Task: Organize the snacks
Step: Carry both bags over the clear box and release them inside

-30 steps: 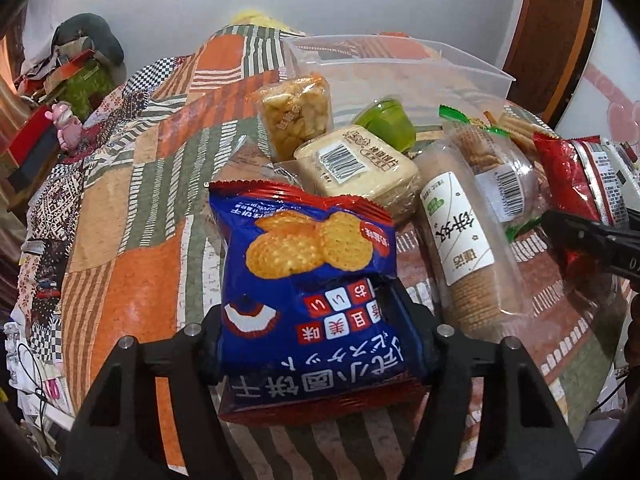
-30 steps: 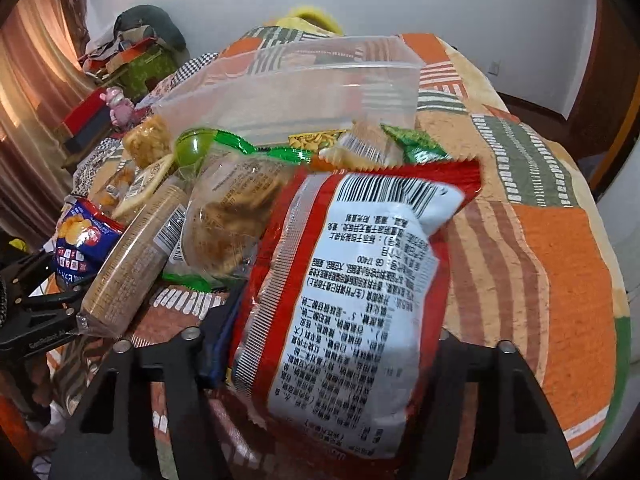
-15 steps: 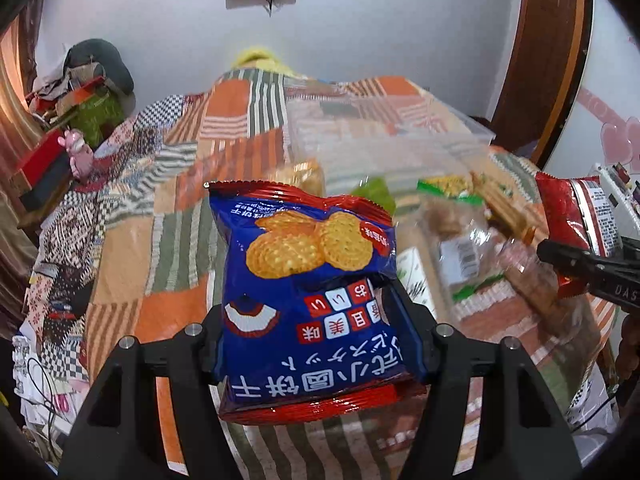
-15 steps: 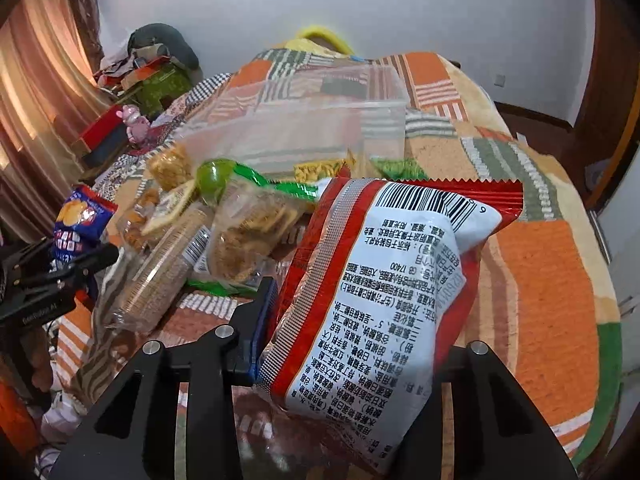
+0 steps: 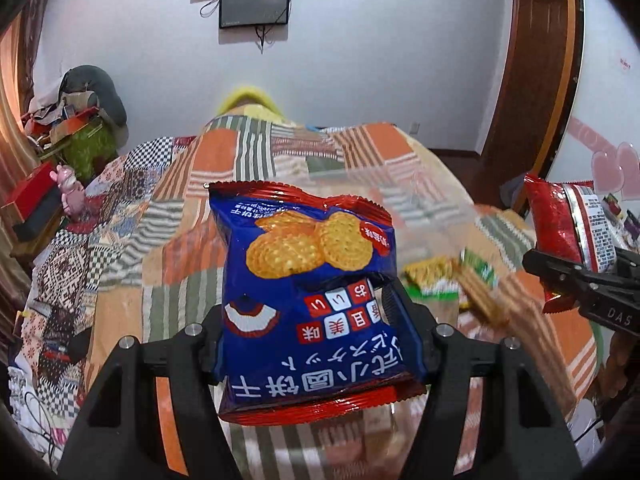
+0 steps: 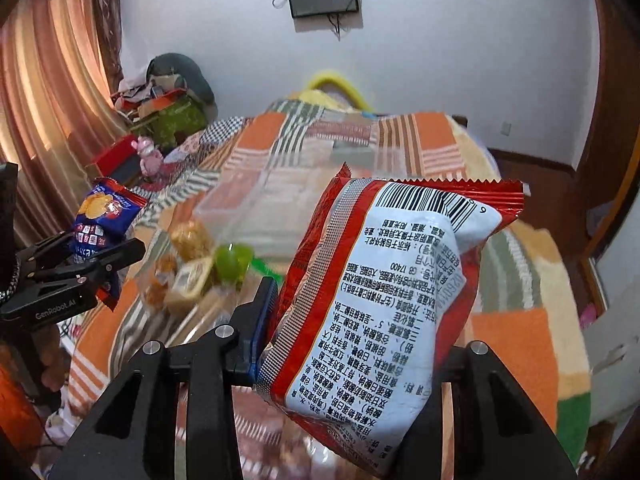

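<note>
My left gripper (image 5: 316, 320) is shut on a blue cracker bag (image 5: 308, 280) with red ends, held up above the bed. In the right wrist view the same gripper (image 6: 84, 260) and blue bag (image 6: 100, 220) show at the left. My right gripper (image 6: 352, 316) is shut on a red and white snack bag (image 6: 380, 320), barcode side up; this red bag (image 5: 568, 232) also shows at the right edge of the left wrist view. A clear plastic bin (image 6: 272, 204) sits on the bed beyond the loose snacks (image 6: 188, 272).
A patchwork bedspread (image 5: 128, 264) covers the bed. Loose packets (image 5: 452, 280) and a green jelly cup (image 6: 232, 260) lie in front of the bin. A cluttered side table and a pink toy (image 5: 68, 188) stand at the left; a wooden door frame (image 5: 528, 80) is at the right.
Both grippers have risen with their bags, and the views have tilted up toward the wall. The right jaws closed in tighter on the red bag. The snack pile now lies lower in both views.
</note>
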Demonstrator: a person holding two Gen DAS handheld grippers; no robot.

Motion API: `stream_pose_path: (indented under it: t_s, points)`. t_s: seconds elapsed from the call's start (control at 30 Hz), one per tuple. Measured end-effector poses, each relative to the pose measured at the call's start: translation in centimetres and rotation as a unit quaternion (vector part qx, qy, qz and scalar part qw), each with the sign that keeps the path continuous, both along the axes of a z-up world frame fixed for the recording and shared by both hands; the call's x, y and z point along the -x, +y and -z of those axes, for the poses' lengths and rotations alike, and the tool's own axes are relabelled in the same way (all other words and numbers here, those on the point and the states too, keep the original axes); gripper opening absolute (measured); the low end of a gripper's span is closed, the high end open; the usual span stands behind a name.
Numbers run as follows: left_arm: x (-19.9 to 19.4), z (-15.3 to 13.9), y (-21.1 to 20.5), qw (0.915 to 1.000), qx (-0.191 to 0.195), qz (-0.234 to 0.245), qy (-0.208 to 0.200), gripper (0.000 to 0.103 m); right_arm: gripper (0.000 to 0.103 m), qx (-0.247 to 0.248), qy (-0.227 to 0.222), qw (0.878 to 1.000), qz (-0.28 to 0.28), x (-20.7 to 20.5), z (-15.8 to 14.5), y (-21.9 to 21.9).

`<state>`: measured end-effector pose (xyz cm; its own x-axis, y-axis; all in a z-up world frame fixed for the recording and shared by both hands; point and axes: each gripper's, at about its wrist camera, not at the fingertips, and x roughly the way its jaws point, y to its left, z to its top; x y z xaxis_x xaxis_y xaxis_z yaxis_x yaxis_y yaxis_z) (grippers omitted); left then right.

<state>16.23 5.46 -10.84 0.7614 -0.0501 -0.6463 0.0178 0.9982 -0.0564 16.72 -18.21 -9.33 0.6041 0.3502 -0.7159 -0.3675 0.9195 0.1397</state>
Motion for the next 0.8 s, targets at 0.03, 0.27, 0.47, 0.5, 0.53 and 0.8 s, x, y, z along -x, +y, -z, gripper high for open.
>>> stream_pose_path:
  t_s: [0.03,0.27,0.47,0.5,0.53,0.8]
  points:
    - [-0.6,-0.3,0.0,1.0,0.001,-0.002,-0.004,0.065,0.036,0.001,-0.005,1.0,0.001,-0.2,-0.2,0.1]
    - [-4.2,-1.2,-0.5,0.9998,0.0,-0.014,-0.017,0.065,0.036,-0.003,-0.032,0.999,0.004,-2.7,-0.9,1.2]
    - [-7.5,-0.8,-1.0,0.9999,-0.004,-0.013,-0.007,0.065,0.036,0.005,-0.032,0.999,0.0,-5.2,-0.1,2.7]
    - [-8.1,-0.6,-1.1,0.9999,-0.004,-0.012,-0.004,0.065,0.036,0.006,-0.031,0.999,0.001,-5.5,0.0,2.8]
    - [-8.6,-0.5,-1.2,0.9999,-0.004,-0.012,-0.002,0.065,0.036,0.007,-0.029,1.0,0.0,-5.8,0.1,2.8]
    - [-12.6,1.4,-1.3,0.9993,-0.001,-0.016,0.033,0.065,0.036,0.031,-0.008,0.999,-0.008,-8.9,1.5,3.5]
